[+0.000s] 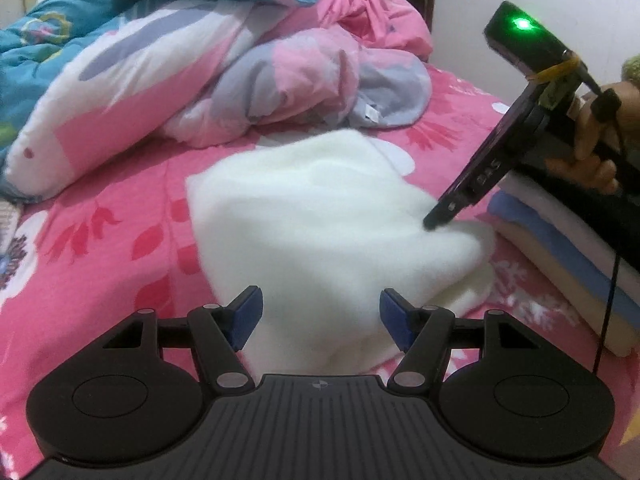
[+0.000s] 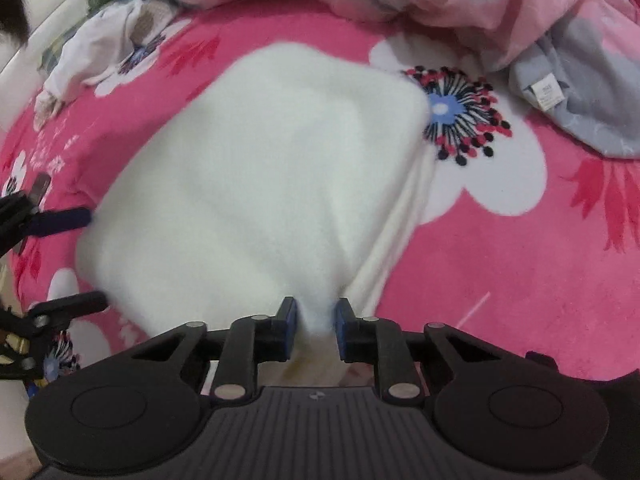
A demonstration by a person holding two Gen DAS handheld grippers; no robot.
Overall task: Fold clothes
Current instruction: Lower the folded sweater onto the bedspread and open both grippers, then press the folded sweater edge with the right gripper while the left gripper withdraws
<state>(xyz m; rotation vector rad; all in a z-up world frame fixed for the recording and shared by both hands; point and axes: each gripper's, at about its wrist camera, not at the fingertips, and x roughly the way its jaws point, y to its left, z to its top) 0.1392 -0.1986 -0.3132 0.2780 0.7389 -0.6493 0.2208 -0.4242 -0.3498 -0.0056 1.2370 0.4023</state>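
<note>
White fleece garment [image 2: 256,168]: lying on the pink floral bed sheet [image 2: 500,280], mid-scene. Right gripper [image 2: 316,330]: jaws narrow, pinching the garment's near edge. Left gripper [image 1: 320,320]: jaws wide, holding nothing, above the garment. Left view only: folded stack [image 1: 560,256], far right. Right view only: small white garment [image 2: 96,52], far left.

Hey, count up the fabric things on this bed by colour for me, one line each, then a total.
White: 2, the fleece garment pinched by the right gripper and a small white garment lying apart.
Pink patterned: 1, the crumpled quilt.
Grey: 1, a tagged piece beside the quilt.
Blue, cream and white: 1 folded stack.
Total: 5. The left gripper holds none.
</note>
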